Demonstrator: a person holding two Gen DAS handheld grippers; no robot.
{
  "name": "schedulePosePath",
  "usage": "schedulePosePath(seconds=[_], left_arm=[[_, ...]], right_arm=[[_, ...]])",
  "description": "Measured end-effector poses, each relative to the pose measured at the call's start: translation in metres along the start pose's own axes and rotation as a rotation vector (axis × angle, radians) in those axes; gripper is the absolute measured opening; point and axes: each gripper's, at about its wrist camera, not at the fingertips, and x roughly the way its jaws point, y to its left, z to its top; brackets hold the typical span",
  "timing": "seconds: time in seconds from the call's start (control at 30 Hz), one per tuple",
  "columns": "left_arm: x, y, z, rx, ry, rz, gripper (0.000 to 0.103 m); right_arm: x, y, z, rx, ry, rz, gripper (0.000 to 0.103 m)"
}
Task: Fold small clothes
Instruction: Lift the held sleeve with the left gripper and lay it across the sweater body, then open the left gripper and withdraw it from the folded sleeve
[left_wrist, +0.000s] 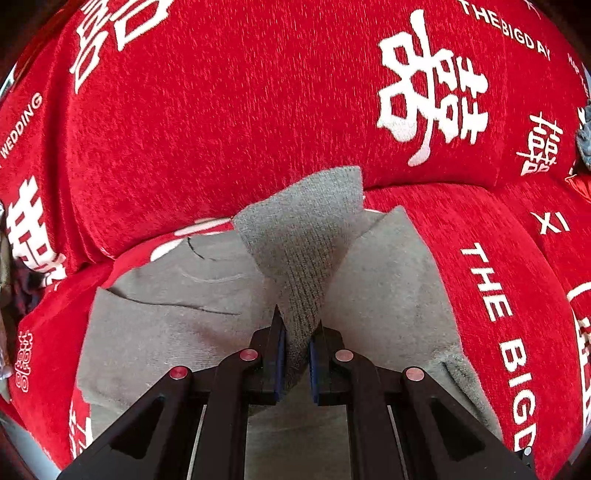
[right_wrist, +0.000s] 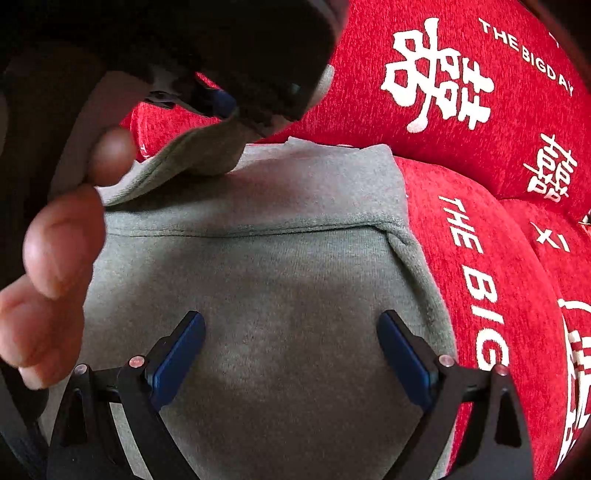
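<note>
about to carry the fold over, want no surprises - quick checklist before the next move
1. Left claw shut on the ribbed cuff of the grey garment: ok.
2. Cuff lifted off the rest of the garment: ok.
3. Right claw open, holding nothing: ok.
4. Garment lying flat beneath the right claw: ok.
5. Person's fingers out of the fold path: not ok, they are close at the left in the right wrist view.
6. Far hem aligned: cannot tell.
</note>
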Motion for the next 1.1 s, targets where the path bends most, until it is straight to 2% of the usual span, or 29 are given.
schedulePosePath(seconds=[0.1,0.23,0.4,0.73,0.83,0.87,0.9,0.93,0.97,1.0,1.1], left_arm=[[0.006,0.000,0.001,-0.011,0.022,-0.041,0.012],[0.014,-0.002,-0.002,-0.018,0.053,-0.162,0.012],[0.024,-0.010,-0.004,-0.012,0.080,-0.276,0.012],[0.044,-0.018,-0.007,0.010,0.174,-0.306,0.012],[0.043,-0.016,-0.008,0.008,0.177,-0.315,0.013],[0.043,-0.015,-0.008,0.006,0.181,-0.323,0.028],[0.043,-0.014,-0.008,0.002,0.183,-0.347,0.067],[0.041,-0.014,-0.008,-0.002,0.177,-0.363,0.087],[0.035,-0.012,-0.008,-0.005,0.137,-0.325,0.103],[0.031,-0.011,-0.007,-0.005,0.108,-0.303,0.103],[0.028,-0.005,-0.006,-0.009,0.127,-0.353,0.103]], right_arm=[[0.000,0.002,-0.001,-0.004,-0.003,-0.008,0.096],[0.000,0.004,-0.001,-0.007,-0.008,-0.016,0.096],[0.001,0.004,-0.001,-0.010,-0.015,-0.025,0.096],[-0.004,0.018,-0.008,-0.029,-0.029,-0.042,0.096],[-0.005,0.016,-0.008,-0.027,-0.031,-0.039,0.096],[-0.006,0.017,-0.008,-0.026,-0.032,-0.038,0.096],[-0.007,0.017,-0.008,-0.024,-0.032,-0.034,0.096],[-0.007,0.017,-0.008,-0.022,-0.033,-0.030,0.096],[-0.008,0.015,-0.008,-0.021,-0.033,-0.027,0.096],[-0.008,0.015,-0.008,-0.027,-0.032,-0.028,0.096],[-0.008,0.015,-0.008,-0.020,-0.033,-0.025,0.096]])
